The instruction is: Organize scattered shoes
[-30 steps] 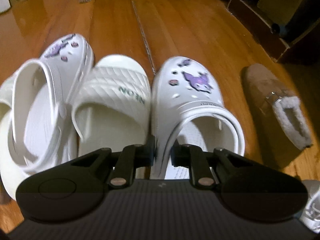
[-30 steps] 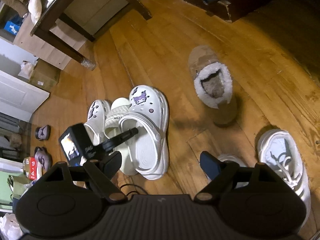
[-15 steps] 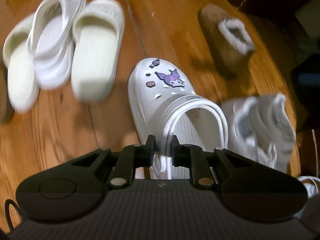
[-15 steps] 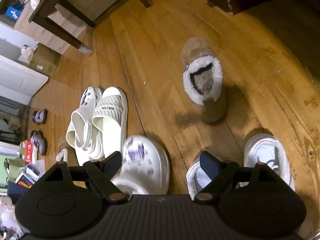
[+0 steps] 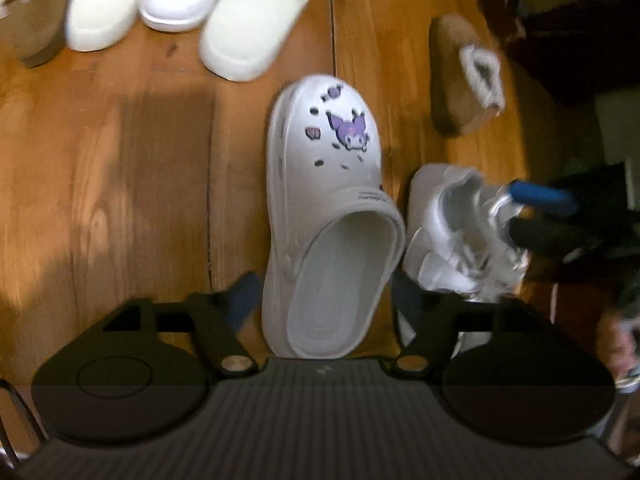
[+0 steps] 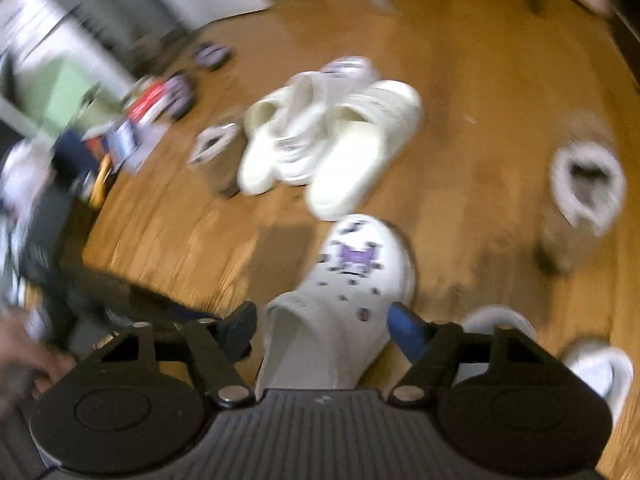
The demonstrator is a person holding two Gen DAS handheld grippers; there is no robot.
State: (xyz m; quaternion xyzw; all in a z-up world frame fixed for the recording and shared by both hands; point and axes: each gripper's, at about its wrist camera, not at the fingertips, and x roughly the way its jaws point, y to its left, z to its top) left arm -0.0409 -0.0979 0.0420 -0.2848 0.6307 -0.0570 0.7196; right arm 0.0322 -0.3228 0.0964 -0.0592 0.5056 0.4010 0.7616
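A white clog with a purple charm [image 5: 324, 168] lies on the wood floor beside a white sneaker [image 5: 448, 236]. My left gripper [image 5: 322, 296] is opening. Its fingers stand wide on either side of the clog's heel, with the pads off it. My right gripper [image 6: 322, 328] is closing. In its blurred view the same clog [image 6: 352, 292] lies between its fingers, and no pad visibly presses on it. In the left wrist view, the right gripper's blue-padded finger [image 5: 536, 196] shows over the sneaker.
The other clog sits stacked between two white slides [image 6: 332, 140] farther off. One brown fur-lined slipper [image 5: 464, 80] lies to the right and another [image 5: 24, 8] is at the pile's left. A second white sneaker [image 6: 600, 368] lies near my right gripper. Small sandals and clutter [image 6: 160, 100] line the left wall.
My left gripper carried the clog by its heel strap away from the pile to beside the sneaker, then opened and let go. My right gripper rolled over the clog and its jaws narrowed.
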